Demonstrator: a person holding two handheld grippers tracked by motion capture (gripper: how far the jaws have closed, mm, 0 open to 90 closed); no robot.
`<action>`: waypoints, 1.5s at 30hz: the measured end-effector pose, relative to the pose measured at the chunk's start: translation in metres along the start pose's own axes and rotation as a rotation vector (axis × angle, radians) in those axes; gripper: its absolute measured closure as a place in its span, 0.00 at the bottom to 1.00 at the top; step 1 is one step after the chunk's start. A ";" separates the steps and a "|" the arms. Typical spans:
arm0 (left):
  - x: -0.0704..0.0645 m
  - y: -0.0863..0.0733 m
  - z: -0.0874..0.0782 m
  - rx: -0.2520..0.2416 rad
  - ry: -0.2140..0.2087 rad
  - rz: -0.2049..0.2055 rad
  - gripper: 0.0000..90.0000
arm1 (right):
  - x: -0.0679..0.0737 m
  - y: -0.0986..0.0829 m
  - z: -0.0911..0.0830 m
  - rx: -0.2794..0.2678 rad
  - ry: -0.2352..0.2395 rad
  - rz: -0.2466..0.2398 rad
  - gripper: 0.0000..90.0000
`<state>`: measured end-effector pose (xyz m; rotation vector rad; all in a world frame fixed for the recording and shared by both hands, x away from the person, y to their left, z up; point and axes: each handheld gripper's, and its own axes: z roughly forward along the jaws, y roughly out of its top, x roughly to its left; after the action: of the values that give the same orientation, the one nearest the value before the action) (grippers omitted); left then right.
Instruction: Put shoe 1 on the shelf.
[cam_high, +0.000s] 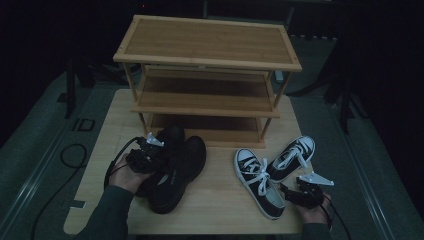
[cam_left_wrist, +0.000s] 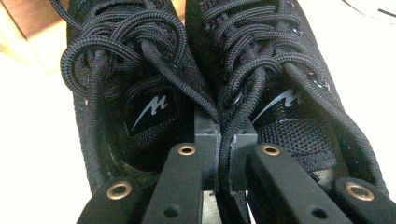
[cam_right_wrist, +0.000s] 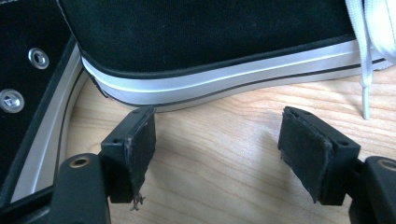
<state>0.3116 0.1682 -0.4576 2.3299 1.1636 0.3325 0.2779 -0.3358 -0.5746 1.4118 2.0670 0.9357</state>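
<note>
There, my left fingers pinched both black sneakers' soft inner collars together, a floppy but light hold; my right fingers stood apart.

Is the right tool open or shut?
Open: the right tool has its pads wide apart over bare table, just short of the canvas sneaker.

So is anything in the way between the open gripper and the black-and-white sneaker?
No, nothing visible. The right gripper has its jaws wide open just short of the near sneaker; between them lies bare wooden table. A white lace hangs off to one side.
</note>
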 end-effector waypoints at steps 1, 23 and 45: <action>0.001 0.001 0.001 0.001 0.000 0.003 0.96 | 0.000 0.000 0.000 0.000 0.000 0.000 0.31; 0.006 0.021 0.016 0.005 0.030 0.000 0.95 | 0.000 0.000 0.000 0.001 0.000 -0.001 0.31; 0.006 0.044 0.027 -0.008 0.061 -0.016 0.95 | 0.000 0.000 0.000 0.001 0.000 -0.001 0.31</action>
<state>0.3563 0.1415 -0.4567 2.3176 1.2068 0.4044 0.2779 -0.3359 -0.5746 1.4104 2.0683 0.9350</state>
